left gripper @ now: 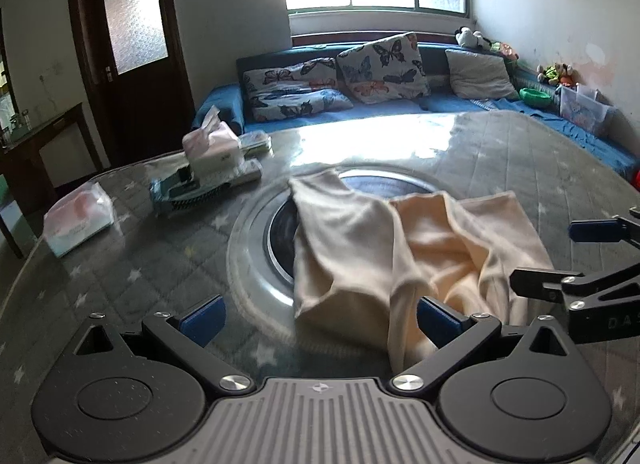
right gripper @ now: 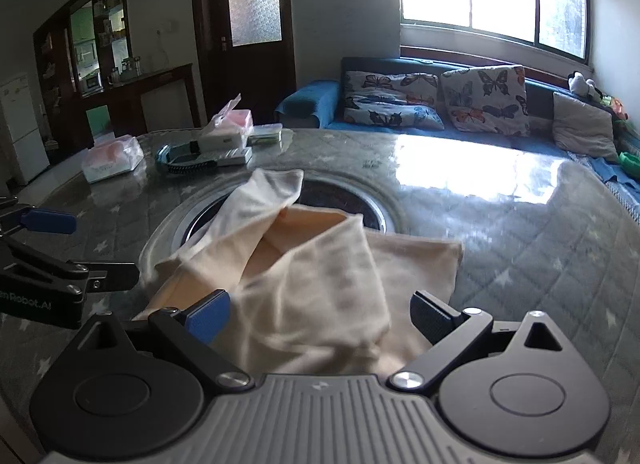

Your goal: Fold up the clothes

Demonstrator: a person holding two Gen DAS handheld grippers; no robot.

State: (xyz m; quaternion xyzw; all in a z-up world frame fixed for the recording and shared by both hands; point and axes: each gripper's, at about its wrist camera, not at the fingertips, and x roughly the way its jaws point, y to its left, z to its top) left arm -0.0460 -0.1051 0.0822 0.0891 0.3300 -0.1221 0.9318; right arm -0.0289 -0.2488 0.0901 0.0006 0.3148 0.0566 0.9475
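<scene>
A cream garment (left gripper: 360,256) lies crumpled on the quilt-patterned table (left gripper: 520,152), partly over a round metal ring (left gripper: 256,240). My left gripper (left gripper: 320,320) is open at the garment's near edge; the cloth reaches between its fingers on the right side and hangs past the right fingertip (left gripper: 436,318). The right gripper (left gripper: 560,256) shows at the right edge, open, beside the cloth. In the right wrist view the garment (right gripper: 320,264) fills the gap of my open right gripper (right gripper: 320,316), a folded flap on top. The left gripper (right gripper: 80,250) is open at the left.
Two tissue packs (left gripper: 78,224) (left gripper: 214,148), a brush and small boxes (left gripper: 200,188) sit at the table's far left. Behind the table stands a blue sofa (left gripper: 400,104) with butterfly cushions under a bright window. A dark door (left gripper: 128,44) is at the left.
</scene>
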